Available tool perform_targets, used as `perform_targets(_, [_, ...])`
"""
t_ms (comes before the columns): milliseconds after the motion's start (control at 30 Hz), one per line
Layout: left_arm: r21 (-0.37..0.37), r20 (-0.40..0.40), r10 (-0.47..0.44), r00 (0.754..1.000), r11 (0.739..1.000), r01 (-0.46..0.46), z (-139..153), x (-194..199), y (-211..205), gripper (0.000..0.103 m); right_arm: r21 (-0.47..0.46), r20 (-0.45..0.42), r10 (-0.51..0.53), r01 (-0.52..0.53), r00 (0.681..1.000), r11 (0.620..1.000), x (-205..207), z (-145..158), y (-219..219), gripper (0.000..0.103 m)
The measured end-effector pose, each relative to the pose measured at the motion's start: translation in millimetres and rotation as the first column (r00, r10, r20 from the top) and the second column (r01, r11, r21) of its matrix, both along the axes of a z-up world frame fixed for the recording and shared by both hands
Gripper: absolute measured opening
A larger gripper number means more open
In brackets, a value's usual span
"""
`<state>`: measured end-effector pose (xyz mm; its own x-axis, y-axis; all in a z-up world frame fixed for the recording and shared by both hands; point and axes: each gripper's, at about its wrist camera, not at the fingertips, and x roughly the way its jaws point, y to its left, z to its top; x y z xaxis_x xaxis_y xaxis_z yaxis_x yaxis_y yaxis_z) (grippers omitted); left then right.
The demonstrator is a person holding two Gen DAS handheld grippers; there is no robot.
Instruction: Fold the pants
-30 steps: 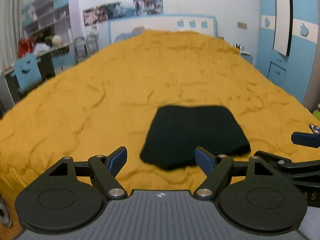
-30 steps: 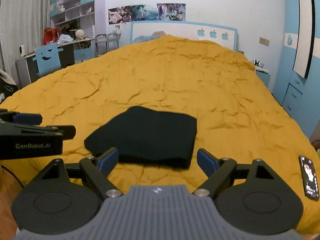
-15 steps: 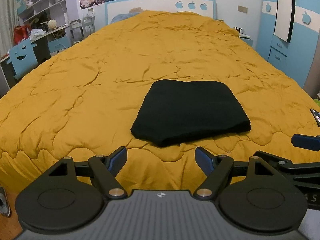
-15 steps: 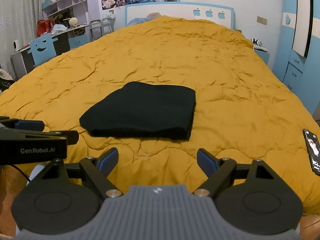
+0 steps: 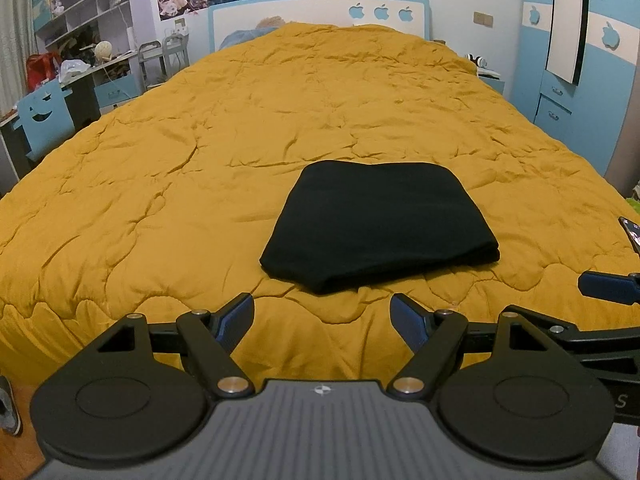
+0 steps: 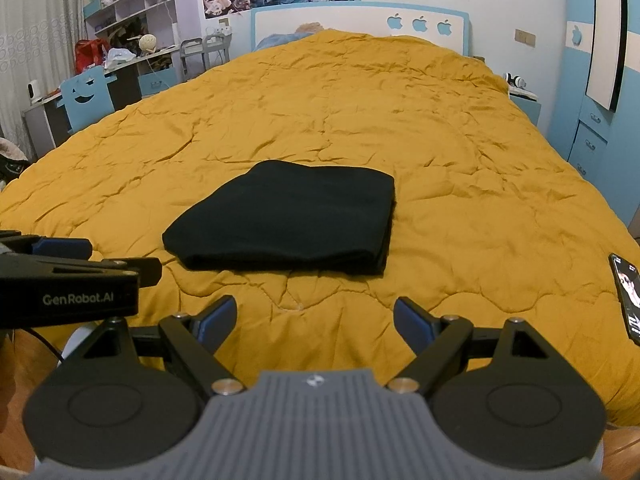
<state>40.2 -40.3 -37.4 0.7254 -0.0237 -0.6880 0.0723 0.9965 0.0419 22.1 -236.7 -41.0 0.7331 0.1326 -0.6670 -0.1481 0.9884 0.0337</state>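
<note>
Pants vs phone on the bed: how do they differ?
The pants are a soft black folded bundle near the middle of the quilt; the phone is a thin hard slab near its right edge. The pants are much the larger. The pants are plain dark; the phone's screen is lit with an image. Both lie flat on the quilt, untouched; the left gripper and right gripper are open.

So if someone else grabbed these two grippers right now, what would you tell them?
Left gripper: open, empty, short of the pants.
Right gripper: open, empty, also clear of them.
Pants: folded into a compact black stack on the yellow quilt, near the foot edge.
Phone: on the quilt, off to the right.
Done: the folding looks finished.
Left: probably nothing, maybe tidy the edges.
</note>
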Motion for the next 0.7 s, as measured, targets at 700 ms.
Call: perform_targets(700, [-0.005,-0.003,0.002,1.0,1.0,-0.002,0.1,-0.4,0.4,0.09,0.005,0.011,-0.005,0.005,1.0,1.0,-3.4,0.6,1.6,0.082])
